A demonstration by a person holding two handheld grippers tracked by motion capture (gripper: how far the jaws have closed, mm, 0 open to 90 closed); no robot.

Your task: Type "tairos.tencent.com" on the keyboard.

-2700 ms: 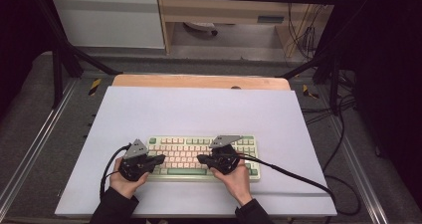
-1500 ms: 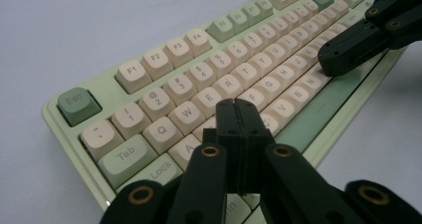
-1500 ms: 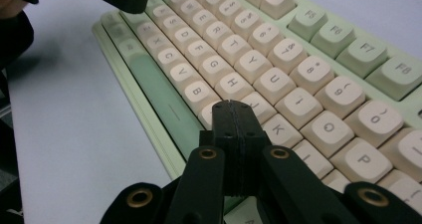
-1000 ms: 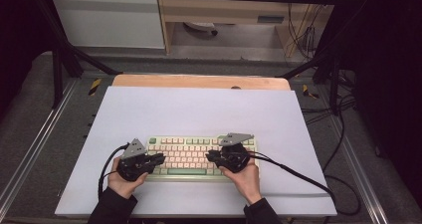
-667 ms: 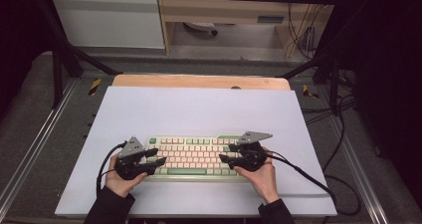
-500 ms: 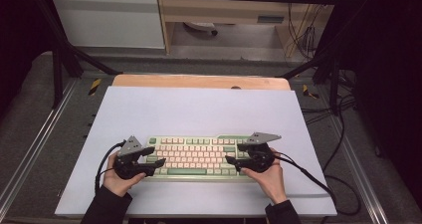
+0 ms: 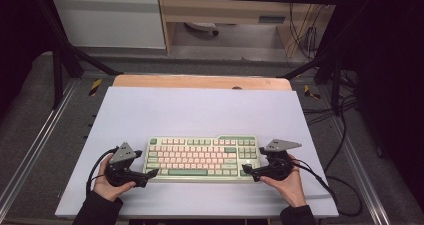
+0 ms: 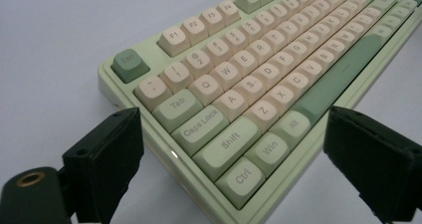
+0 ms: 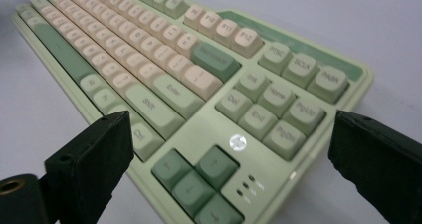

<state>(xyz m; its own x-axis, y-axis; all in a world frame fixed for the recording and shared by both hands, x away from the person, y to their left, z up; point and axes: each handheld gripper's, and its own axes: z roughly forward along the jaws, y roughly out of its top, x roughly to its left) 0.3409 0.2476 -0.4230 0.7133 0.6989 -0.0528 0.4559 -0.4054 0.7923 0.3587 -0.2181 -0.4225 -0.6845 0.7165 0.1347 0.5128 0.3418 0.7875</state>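
Nearest to me, my left hand (image 7: 107,182) holds the left gripper (image 7: 152,173) at the near left corner of the keyboard (image 7: 202,157), and my right hand (image 7: 287,182) holds the right gripper (image 7: 248,171) at its near right corner. Both sets of jaws have just been opening and now stand wide. In the left gripper view (image 8: 234,149) the black jaws sit on either side of the keyboard's near left corner (image 8: 239,179), where Ctrl, Win and Shift lie, and neither pad presses on the case. In the right gripper view (image 9: 229,164) the jaws stand on either side of the arrow-key corner (image 9: 199,184), again without pressing it. Nothing is gripped by either one.

The keyboard is pale green with cream and green keycaps. It lies flat on the white table sheet (image 7: 200,110), in the near half and roughly centred between left and right, its long side running across in front of me.

Farther off, the sheet is bare up to a wooden strip (image 7: 200,81) along its far edge. Cables (image 7: 345,150) trail on the floor to the right.
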